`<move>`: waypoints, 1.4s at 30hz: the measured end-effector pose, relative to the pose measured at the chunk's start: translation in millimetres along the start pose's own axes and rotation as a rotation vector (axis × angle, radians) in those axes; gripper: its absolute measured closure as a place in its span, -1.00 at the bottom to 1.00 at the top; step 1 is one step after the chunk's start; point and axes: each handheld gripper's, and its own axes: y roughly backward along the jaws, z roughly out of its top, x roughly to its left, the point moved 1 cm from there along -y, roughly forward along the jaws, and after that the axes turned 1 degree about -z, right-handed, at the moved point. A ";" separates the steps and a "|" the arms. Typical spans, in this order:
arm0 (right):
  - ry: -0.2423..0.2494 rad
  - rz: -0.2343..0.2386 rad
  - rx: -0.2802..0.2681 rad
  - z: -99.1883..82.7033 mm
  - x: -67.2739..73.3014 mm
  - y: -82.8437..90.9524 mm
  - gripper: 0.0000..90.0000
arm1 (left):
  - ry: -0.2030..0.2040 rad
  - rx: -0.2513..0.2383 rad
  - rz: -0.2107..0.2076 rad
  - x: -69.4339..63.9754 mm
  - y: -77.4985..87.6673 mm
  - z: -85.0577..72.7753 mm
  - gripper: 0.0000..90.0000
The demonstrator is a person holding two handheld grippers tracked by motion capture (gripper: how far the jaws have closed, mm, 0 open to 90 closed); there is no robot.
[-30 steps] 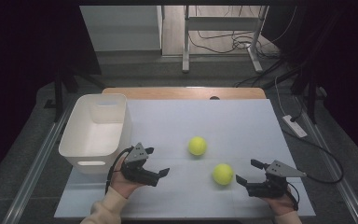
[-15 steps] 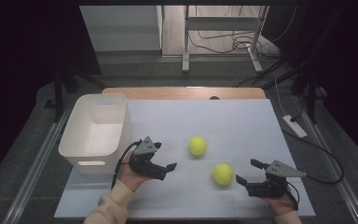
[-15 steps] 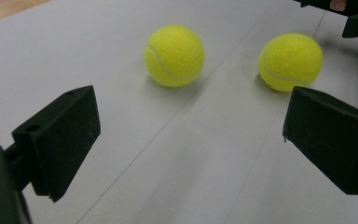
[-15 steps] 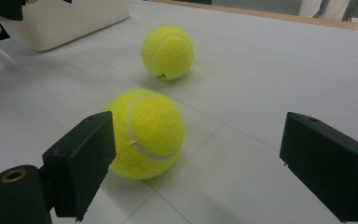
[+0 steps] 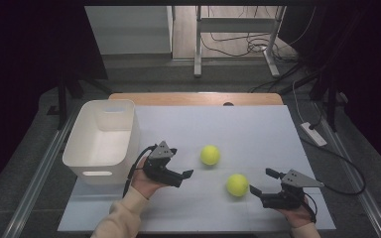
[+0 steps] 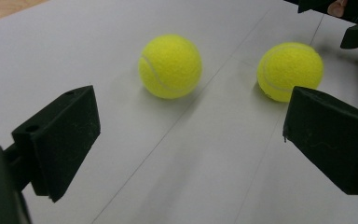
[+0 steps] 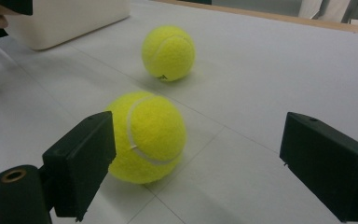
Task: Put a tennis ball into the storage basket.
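The left gripper has moved away from the white bin toward the farther tennis ball, jaws wide and empty. The right gripper waits, also wide, just beside the nearer ball. A grasp looks imminent.

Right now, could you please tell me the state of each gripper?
Left gripper: jaws open, holding nothing, facing the two tennis balls.
Right gripper: jaws open, holding nothing, with the nearer tennis ball just ahead.
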 end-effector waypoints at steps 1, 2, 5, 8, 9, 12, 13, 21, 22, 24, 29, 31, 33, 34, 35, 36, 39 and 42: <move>0.001 -0.001 0.001 -0.1 0.1 -0.1 -0.77 | 0.003 -0.002 -0.002 0.4 -0.9 0.4 -0.90; 0.001 -0.001 0.001 0.0 0.2 -0.1 -0.77 | 0.006 -0.003 -0.007 1.4 -2.1 0.8 -0.90; 0.004 -0.002 0.004 0.1 0.1 -0.9 -0.77 | 0.019 -0.002 -0.014 3.6 -6.0 0.9 -0.90; 0.008 -0.001 0.005 0.2 -0.4 -1.8 -0.77 | 0.030 0.008 -0.012 6.0 -10.9 1.0 -0.90; 0.008 0.000 0.002 0.5 -0.9 -2.2 -0.77 | 0.035 0.011 -0.011 6.6 -12.1 1.3 -0.90; 0.010 0.003 0.002 1.3 -1.0 -3.4 -0.77 | 0.037 0.019 -0.006 7.8 -14.2 3.9 -0.90; 0.010 0.006 0.004 1.4 -1.1 -3.6 -0.77 | 0.036 0.020 -0.006 8.0 -14.6 5.1 -0.90; 0.016 0.005 0.003 1.9 -1.0 -5.8 -0.77 | 0.025 0.032 -0.013 10.1 -21.1 14.2 -0.90; 0.017 0.005 0.005 1.8 -0.7 -5.8 -0.77 | 0.026 0.032 -0.013 10.3 -21.6 15.0 -0.90; 0.016 0.004 0.005 1.8 -0.7 -5.8 -0.77 | 0.026 0.031 -0.016 10.7 -22.7 16.0 -0.90; 0.015 0.002 0.003 2.0 -1.0 -5.6 -0.77 | 0.022 0.046 -0.021 12.3 -29.4 20.5 -0.90; 0.016 0.002 0.004 1.8 -1.0 -5.5 -0.77 | 0.020 0.049 -0.023 12.4 -32.6 22.8 -0.90; 0.013 0.006 0.004 1.6 -0.8 -5.1 -0.77 | 0.016 0.058 -0.026 12.3 -36.7 26.0 -0.91; 0.013 0.006 0.004 1.6 -0.8 -5.1 -0.77 | 0.016 0.058 -0.026 12.3 -36.7 26.0 -0.91; 0.015 0.005 0.005 1.5 -0.7 -4.8 -0.77 | 0.014 0.061 -0.029 12.4 -38.4 27.5 -0.91; 0.014 0.006 0.006 1.3 -0.4 -4.6 -0.77 | 0.012 0.061 -0.031 12.3 -39.8 28.6 -0.91; 0.016 0.010 0.006 0.6 0.2 -5.2 -0.77 | 0.010 0.065 -0.037 13.1 -43.8 31.2 -0.91; 0.015 0.009 0.006 1.0 0.0 -5.2 -0.77 | 0.015 0.073 -0.044 14.1 -48.4 32.0 -0.91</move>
